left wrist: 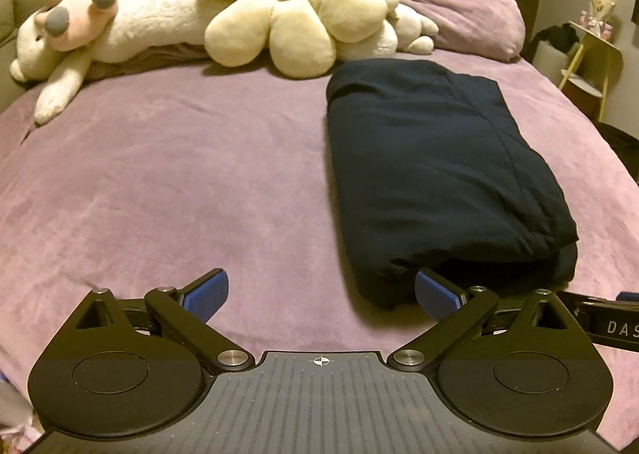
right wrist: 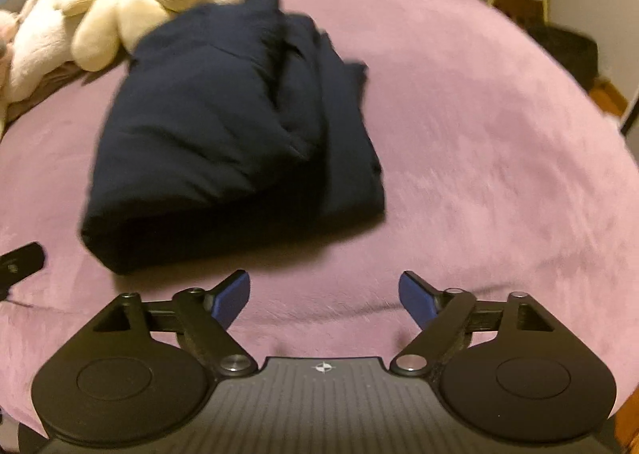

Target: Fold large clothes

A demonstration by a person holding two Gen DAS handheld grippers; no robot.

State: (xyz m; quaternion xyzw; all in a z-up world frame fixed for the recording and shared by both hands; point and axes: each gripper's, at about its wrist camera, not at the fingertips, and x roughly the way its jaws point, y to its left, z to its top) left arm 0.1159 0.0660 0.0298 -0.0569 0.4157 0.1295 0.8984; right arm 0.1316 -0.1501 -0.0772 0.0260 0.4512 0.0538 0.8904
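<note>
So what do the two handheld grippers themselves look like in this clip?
Both match: the left gripper and right gripper have black linkage arms with silver pivot bolts, round black discs either side, a ribbed grey centre plate with a small crosshair mark, and blue ribbed finger pads. White letters "DAS" show on the right gripper's body in the left view.

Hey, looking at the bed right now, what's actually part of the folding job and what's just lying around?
Part of the job:
- dark navy garment, folded on the purple bedspread
- left gripper, open
- right gripper, open

Just lying about:
- flower cushion
- white plush toy
- purple pillow
</note>
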